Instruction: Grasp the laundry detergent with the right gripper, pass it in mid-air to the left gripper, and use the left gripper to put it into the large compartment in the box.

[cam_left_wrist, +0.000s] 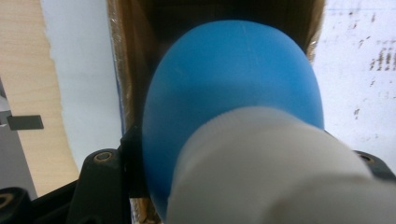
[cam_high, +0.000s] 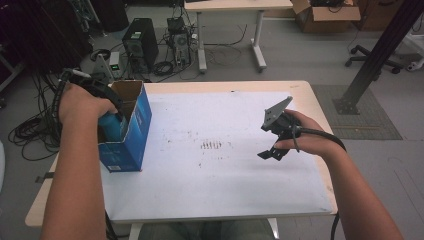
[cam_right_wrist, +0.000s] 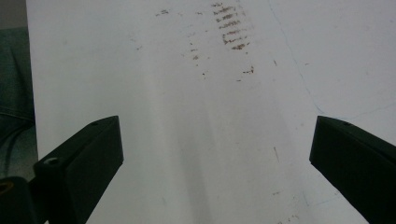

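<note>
A blue cardboard box (cam_high: 134, 131) stands open-topped at the table's left edge. My left gripper (cam_high: 113, 116) is at its mouth, shut on a blue bottle (cam_high: 110, 126) that reaches down into the box. In the left gripper view the bottle (cam_left_wrist: 233, 79) has a white cap end (cam_left_wrist: 271, 168) nearest the camera. Its round blue body points into the brown inside of the box (cam_left_wrist: 128, 70), and the left gripper (cam_left_wrist: 233, 163) has a black jaw on each side of it. My right gripper (cam_high: 263, 141) hovers open over the white sheet at the right, with nothing in it (cam_right_wrist: 215, 154).
A white sheet (cam_high: 220, 170) with small brown marks (cam_high: 211, 145) covers the wooden table (cam_high: 320, 115). On the floor beyond are a computer tower (cam_high: 140, 42), cables, another desk (cam_high: 230, 6) and a cardboard carton (cam_high: 325, 15). A black post (cam_high: 380, 50) stands at the right.
</note>
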